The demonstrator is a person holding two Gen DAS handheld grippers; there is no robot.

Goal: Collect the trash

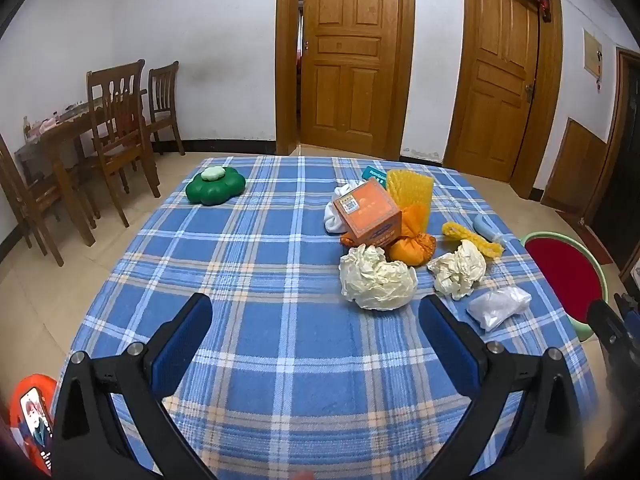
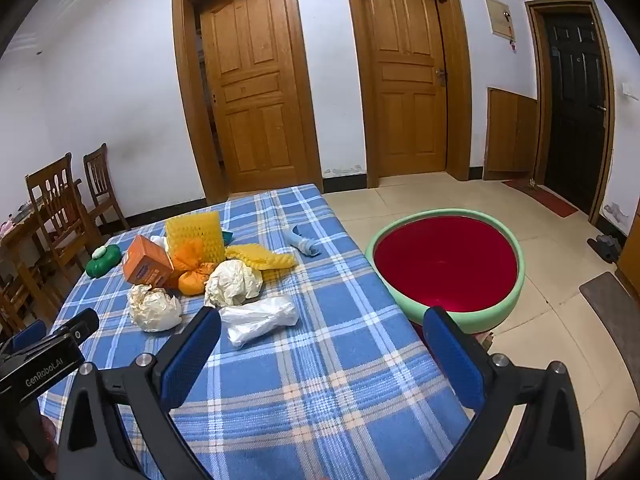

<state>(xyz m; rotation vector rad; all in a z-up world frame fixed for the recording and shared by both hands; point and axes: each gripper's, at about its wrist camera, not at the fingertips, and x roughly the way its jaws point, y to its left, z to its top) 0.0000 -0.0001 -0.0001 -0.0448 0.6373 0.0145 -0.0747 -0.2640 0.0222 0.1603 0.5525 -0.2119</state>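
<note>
fingers [image 2: 192, 356] wide apart, both grippers empty | crumpled paper ball [image 1: 376, 278] light, soft, crushable | pinch across middle | basin [image 2: 460, 316] beside table

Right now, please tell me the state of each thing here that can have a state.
left gripper: open, empty
right gripper: open, empty
basin: upright, empty
orange box: closed, tilted
paper balls: crumpled
clear plastic bag: crumpled, lying flat
left door: ajar
middle door: shut
</note>
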